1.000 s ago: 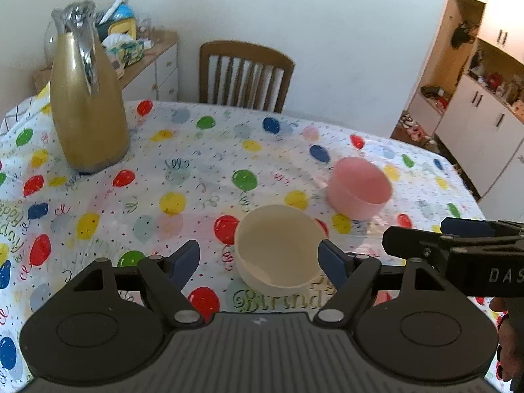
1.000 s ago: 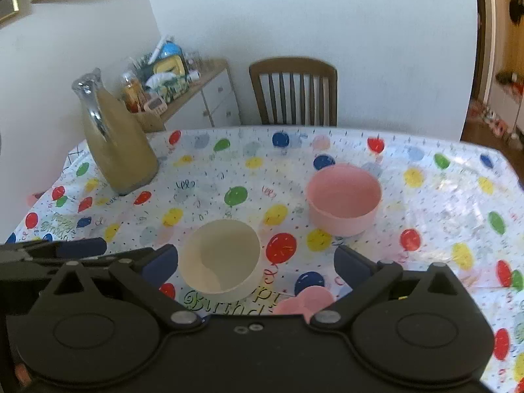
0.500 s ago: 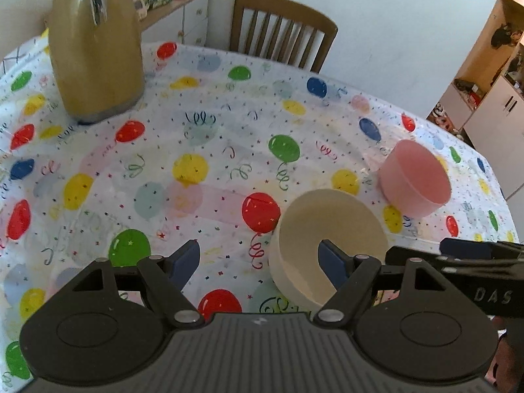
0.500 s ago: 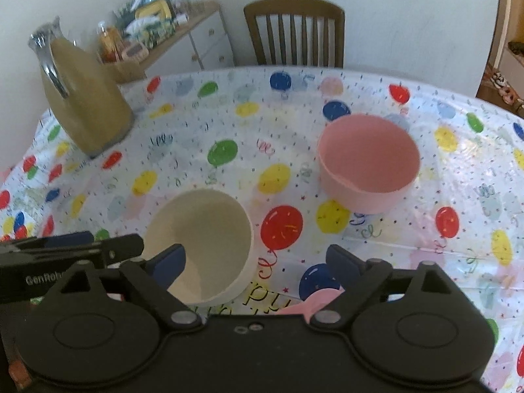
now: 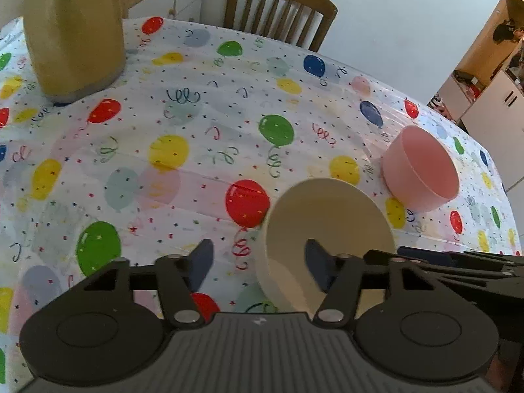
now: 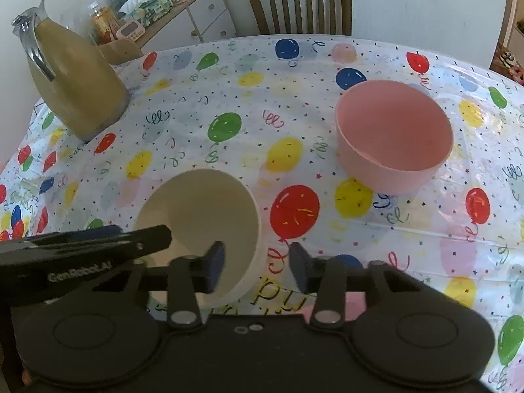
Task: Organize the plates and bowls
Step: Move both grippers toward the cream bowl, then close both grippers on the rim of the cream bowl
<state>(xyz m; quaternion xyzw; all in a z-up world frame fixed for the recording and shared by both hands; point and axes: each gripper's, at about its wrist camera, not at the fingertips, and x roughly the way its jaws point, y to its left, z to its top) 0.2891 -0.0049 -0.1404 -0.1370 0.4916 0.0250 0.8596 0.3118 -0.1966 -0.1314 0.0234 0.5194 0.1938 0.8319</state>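
Observation:
A cream bowl [image 5: 327, 226] stands on the balloon tablecloth; it also shows in the right wrist view [image 6: 199, 216]. A pink bowl [image 5: 422, 170] stands to its right and farther back, also in the right wrist view [image 6: 394, 137]. My left gripper [image 5: 258, 262] is open, its jaws straddling the cream bowl's left wall, right finger inside the bowl. My right gripper [image 6: 257, 263] is open, its jaws straddling the bowl's right wall, left finger inside. Neither is clamped on the bowl.
A tall tan thermos jug [image 5: 72, 32] stands at the table's far left, also in the right wrist view [image 6: 75, 88]. A wooden chair [image 5: 281, 13] is behind the table. A cluttered sideboard [image 6: 157, 6] stands at the back left.
Both grippers have moved forward and down onto the cream bowl. Their jaws have narrowed, each now straddling one side of the bowl's rim.

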